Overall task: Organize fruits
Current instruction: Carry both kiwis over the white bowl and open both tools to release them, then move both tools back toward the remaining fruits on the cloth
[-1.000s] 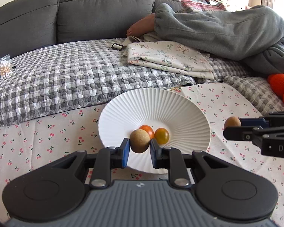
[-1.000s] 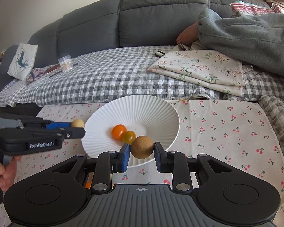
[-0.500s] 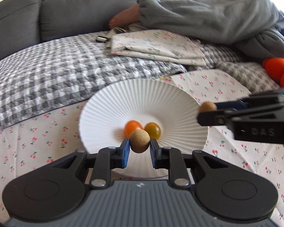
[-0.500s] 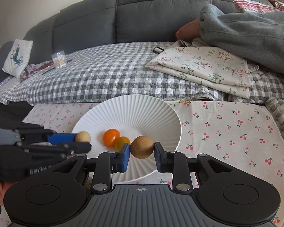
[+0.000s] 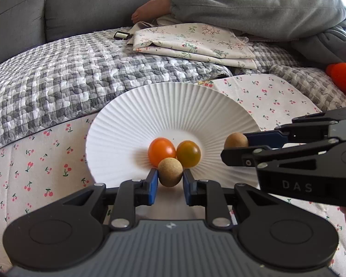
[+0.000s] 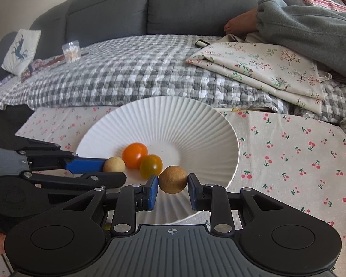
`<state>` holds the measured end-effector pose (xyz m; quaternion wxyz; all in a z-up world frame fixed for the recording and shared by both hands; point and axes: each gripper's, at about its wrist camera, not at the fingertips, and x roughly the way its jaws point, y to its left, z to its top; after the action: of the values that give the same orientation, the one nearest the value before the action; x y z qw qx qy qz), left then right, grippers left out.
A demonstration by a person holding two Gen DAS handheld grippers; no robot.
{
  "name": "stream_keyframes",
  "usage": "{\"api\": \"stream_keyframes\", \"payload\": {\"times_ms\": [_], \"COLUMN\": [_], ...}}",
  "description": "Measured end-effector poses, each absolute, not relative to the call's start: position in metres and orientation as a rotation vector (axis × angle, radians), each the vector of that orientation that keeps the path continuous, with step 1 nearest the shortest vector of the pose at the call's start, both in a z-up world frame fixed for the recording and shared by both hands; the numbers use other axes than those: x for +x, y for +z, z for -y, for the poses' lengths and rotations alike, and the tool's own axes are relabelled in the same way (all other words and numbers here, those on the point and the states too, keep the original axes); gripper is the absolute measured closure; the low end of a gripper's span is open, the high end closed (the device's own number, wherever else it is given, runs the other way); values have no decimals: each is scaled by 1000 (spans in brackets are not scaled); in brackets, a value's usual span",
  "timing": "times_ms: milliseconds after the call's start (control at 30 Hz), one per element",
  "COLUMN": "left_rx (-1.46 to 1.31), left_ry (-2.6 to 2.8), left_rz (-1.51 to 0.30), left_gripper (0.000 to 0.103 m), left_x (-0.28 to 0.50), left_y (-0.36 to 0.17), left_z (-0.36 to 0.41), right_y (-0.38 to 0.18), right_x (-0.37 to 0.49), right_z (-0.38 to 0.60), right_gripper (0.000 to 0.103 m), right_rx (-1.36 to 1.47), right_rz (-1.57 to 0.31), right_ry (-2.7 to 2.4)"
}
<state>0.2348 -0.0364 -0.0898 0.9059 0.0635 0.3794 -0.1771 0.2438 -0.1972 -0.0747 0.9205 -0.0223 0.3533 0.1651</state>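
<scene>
A white ribbed plate (image 5: 173,106) (image 6: 196,124) lies on a cherry-print cloth. In it sit an orange tomato (image 5: 161,150) (image 6: 135,152) and a darker yellow-green tomato (image 5: 188,153) (image 6: 151,165), touching. My left gripper (image 5: 170,180) (image 6: 114,169) is shut on a small tan round fruit (image 5: 170,172) (image 6: 114,164) over the plate's near side. My right gripper (image 6: 173,185) (image 5: 236,146) is shut on another tan round fruit (image 6: 173,179) (image 5: 236,140) over the plate, right of the tomatoes.
The cherry-print cloth (image 6: 288,152) covers the surface around the plate. Behind it lie a grey checked quilt (image 5: 69,73), folded floral fabric (image 6: 265,69) and a person under a grey blanket (image 5: 265,7). Orange-red objects (image 5: 343,76) sit at the far right.
Both grippers moved in closer over the plate, each still holding its tan fruit. The right gripper has come nearer the tomatoes from the right.
</scene>
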Motion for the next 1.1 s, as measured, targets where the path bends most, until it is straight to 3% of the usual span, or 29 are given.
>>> {"api": "stream_keyframes", "payload": {"times_ms": [133,233,367,567,700,867,1100], "left_rx": [118,120,114,97,87,66,-48], "left_ry": [-364,-371,-356,-315,-280,-235,-186], "left_rz": [-783,-769,-748,-745,-737,-721,-743], "left_gripper": [81,75,46,37,32,17,8], "left_x": [234,229,223,216,208,191,172], "left_y": [-89,-82,-72,-62,-53,-37,-20], "left_z": [35,34,29,18,10,-2,-29], "right_y": [-74,-69,-62,-55,-47,-41,-24], "right_x": [244,243,241,231,221,210,193], "right_z": [202,205,211,217,221,222,223], "right_gripper": [74,74,75,69,55,24,7], "right_rx": [-22,-15,9,35,59,87,183], "right_rz": [-727,-715,-713,-720,-710,-719,-736], "right_ry": [330,322,310,284,281,261,282]}}
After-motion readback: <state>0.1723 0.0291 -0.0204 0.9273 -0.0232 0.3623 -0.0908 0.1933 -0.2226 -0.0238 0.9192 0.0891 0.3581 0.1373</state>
